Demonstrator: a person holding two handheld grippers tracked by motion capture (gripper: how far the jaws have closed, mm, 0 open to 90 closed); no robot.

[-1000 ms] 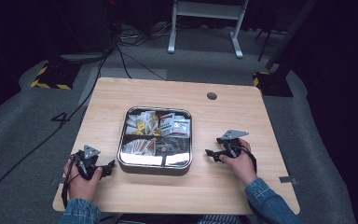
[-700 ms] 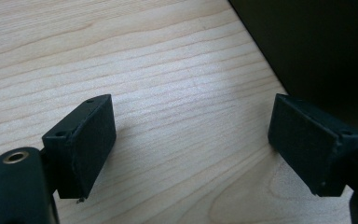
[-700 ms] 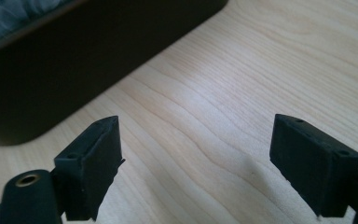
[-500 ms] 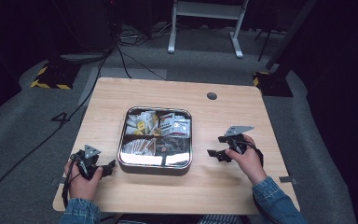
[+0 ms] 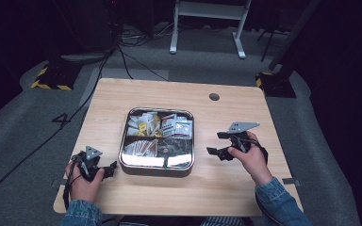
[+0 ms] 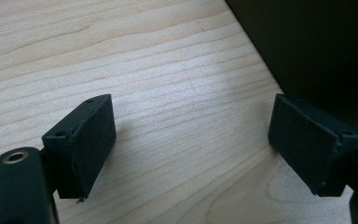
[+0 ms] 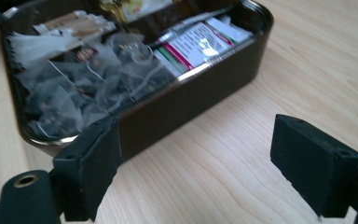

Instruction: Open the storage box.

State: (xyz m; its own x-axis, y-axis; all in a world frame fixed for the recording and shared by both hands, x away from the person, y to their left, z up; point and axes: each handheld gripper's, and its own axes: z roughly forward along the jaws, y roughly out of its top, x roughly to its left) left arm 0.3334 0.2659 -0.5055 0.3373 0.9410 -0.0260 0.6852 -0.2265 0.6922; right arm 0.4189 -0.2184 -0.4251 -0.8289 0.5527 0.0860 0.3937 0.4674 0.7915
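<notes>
A square metal tin (image 5: 156,165) stands mid-table, packed with tea bags and paper sachets (image 5: 169,125). My left gripper (image 5: 109,168) rests on the wood at the tin's near left corner, pointing at it. In the left gripper view, the left gripper (image 6: 200,135) is open over bare wood, with the tin's dark wall (image 6: 317,46) at the upper right. My right gripper (image 5: 215,143) is held just right of the tin. In the right gripper view, the right gripper (image 7: 205,149) is open and empty, facing the tin's wall (image 7: 191,98), mesh tea bags (image 7: 88,88) and a red-and-green sachet (image 7: 200,42).
The wooden table (image 5: 231,197) has a round cable hole (image 5: 214,97) at the far right. Beyond the table lie grey floor, cables (image 5: 122,56) and a white stand's feet (image 5: 207,28). Bare wood lies on all sides of the tin.
My right gripper has lifted slightly and drifted a little away from the near edge. The left gripper and the tin have not moved.
</notes>
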